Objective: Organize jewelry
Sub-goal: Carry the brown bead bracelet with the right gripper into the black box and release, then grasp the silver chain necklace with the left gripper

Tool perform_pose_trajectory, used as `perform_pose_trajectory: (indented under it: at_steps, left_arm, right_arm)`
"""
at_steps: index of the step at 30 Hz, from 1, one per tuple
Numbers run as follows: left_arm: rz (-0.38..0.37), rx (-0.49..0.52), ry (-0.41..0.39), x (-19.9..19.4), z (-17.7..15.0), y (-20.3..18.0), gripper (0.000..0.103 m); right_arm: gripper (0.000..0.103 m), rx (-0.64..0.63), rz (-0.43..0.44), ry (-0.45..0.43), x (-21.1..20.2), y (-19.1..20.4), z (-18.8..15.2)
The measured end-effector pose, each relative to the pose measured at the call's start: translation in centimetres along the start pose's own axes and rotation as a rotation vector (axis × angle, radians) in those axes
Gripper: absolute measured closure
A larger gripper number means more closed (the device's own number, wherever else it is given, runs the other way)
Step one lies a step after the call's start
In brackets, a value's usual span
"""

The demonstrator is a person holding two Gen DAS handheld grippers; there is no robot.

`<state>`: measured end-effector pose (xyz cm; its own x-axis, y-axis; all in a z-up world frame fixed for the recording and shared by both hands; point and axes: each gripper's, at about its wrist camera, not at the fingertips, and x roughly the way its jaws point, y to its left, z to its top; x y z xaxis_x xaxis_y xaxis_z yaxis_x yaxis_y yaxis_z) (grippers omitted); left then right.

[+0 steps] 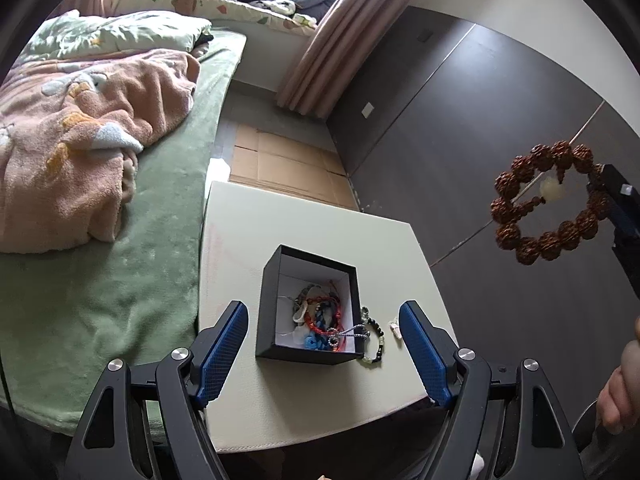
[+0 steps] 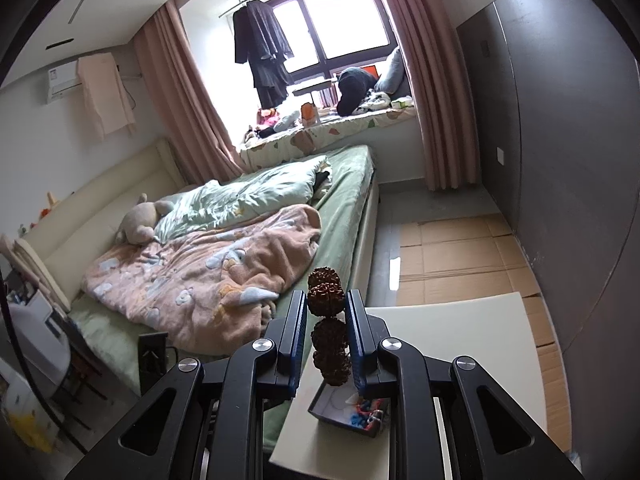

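A black box (image 1: 267,312) with a white lining stands on the pale table (image 1: 304,224), holding a tangle of red, blue and silver jewelry (image 1: 320,320). A black-and-pale bead bracelet (image 1: 374,336) and a small white piece (image 1: 395,328) lie just right of the box. My left gripper (image 1: 324,344) hovers open above the box with nothing between its fingers. My right gripper (image 2: 327,312) is shut on a brown knobbly-bead bracelet (image 2: 326,300), which hangs as a ring in the air (image 1: 548,204) above and right of the table. The box shows below it (image 2: 348,408).
A bed with a green sheet (image 1: 120,280) and a pink blanket (image 1: 80,140) borders the table's left side. Flattened cardboard (image 1: 280,160) covers the floor beyond the table. A dark wardrobe wall (image 1: 480,120) runs along the right. A hand (image 1: 624,392) shows at the right edge.
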<state>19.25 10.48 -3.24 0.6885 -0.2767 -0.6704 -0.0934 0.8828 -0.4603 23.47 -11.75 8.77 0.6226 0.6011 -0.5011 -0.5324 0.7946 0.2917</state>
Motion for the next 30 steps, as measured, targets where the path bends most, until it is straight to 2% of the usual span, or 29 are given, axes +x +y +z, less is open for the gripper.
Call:
perform_pose_trajectory:
  at_steps: [11,13,14,18,23,30]
  left_arm:
    - [0.062,-0.044,-0.021,-2.0,0.0,3.7,0.025]
    - [0.067,-0.052,-0.021,-2.1,0.1,4.1,0.025]
    - [0.067,-0.054,-0.02,-2.0,0.1,4.2,0.025]
    - [0.066,-0.055,-0.01,-1.2,0.0,4.2,0.025]
    - [0.039,-0.027,0.027,1.0,-0.3,2.4,0.025]
    - [0.008,0.078,0.077,4.0,-0.9,-2.6,0.025]
  right_arm:
    - [0.08,0.057,0.01,0.171,8.5,-0.6,-3.6]
    - [0.07,0.063,0.034,0.225,9.8,-0.7,-4.2]
    - [0.061,0.064,0.037,0.237,10.1,-0.8,-4.5]
    - [0.049,0.065,0.003,0.213,9.1,-2.5,-5.6]
    - [0.048,0.158,-0.026,0.212,7.6,-6.6,-7.5]
    - [0.048,0.265,-0.072,0.201,5.2,-11.9,-10.0]
